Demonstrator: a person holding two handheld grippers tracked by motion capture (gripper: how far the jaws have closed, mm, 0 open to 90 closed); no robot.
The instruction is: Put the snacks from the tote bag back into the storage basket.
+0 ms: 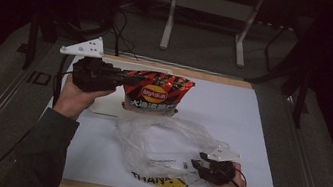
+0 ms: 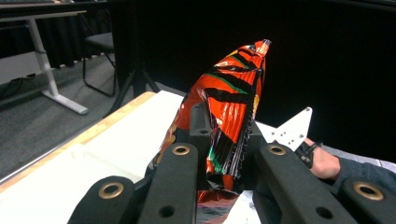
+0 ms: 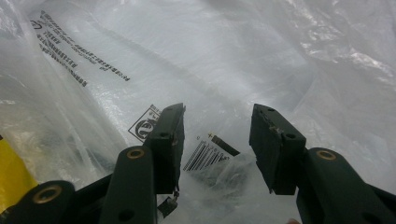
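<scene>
Chip bag (image 1: 156, 94): far left above plastic bag (image 1: 166, 144), clamped at its edge seam in left gripper (image 2: 224, 154); light, crinkly, slippery, crushable. Right gripper (image 3: 217, 144): jaws apart over thin film

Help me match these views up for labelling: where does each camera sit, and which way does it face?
High view: above the person's side, looking forward and down at the table; forearms and both grippers show.
Left gripper view: on the left gripper, looking along jaws clamping the chip bag.
Right gripper view: on the right gripper, jaws apart over the plastic bag.
Shared: chip bag, high and left.
</scene>
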